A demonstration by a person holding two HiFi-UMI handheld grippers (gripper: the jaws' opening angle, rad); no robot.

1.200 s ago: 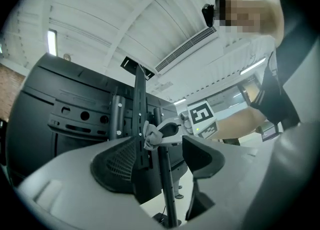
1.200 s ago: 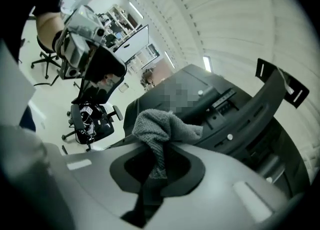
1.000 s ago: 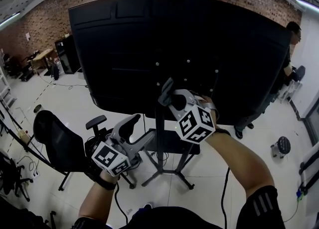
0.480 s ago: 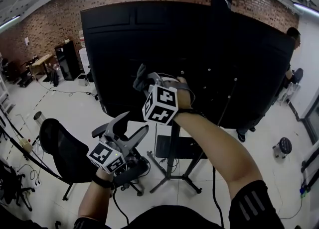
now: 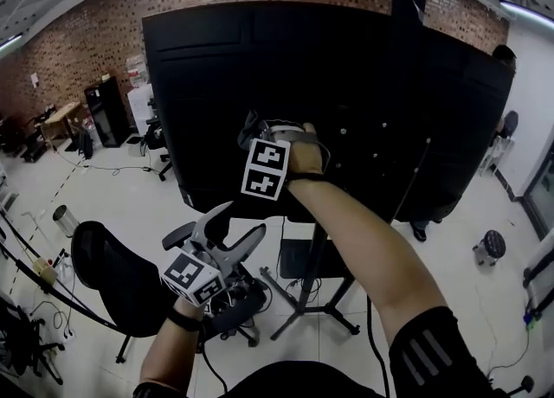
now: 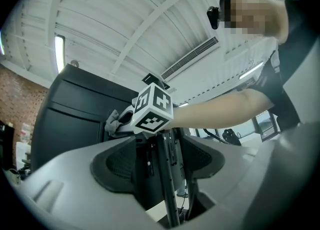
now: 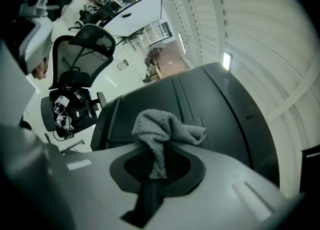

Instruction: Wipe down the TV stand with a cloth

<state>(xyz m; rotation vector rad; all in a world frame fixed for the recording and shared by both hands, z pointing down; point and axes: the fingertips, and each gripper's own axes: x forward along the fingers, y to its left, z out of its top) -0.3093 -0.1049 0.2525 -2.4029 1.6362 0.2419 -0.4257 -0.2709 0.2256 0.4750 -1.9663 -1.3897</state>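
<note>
A large black TV back panel (image 5: 260, 67) stands on a black stand with a centre pole (image 5: 313, 258) and splayed legs (image 5: 299, 310). My right gripper (image 5: 264, 134) is shut on a grey cloth (image 5: 250, 121) and holds it up at the panel's lower middle. In the right gripper view the cloth (image 7: 162, 131) bunches out from between the jaws of the right gripper (image 7: 157, 166), in front of the dark panel (image 7: 200, 104). My left gripper (image 5: 235, 223) hangs lower left, open and holding nothing. In the left gripper view, the left gripper (image 6: 160, 159) frames the stand pole (image 6: 167, 174), with the cloth (image 6: 115, 120) above.
A black office chair (image 5: 108, 271) stands at the lower left beside my left gripper. A black shelf (image 5: 299, 258) sits on the stand. A person (image 5: 502, 67) stands behind the panel's right edge, near a small stool (image 5: 489, 249). Cables trail on the pale floor.
My right gripper has carried the cloth up and to the left along the panel's lower part. The left gripper has stayed low and open, with only a slight shift.
</note>
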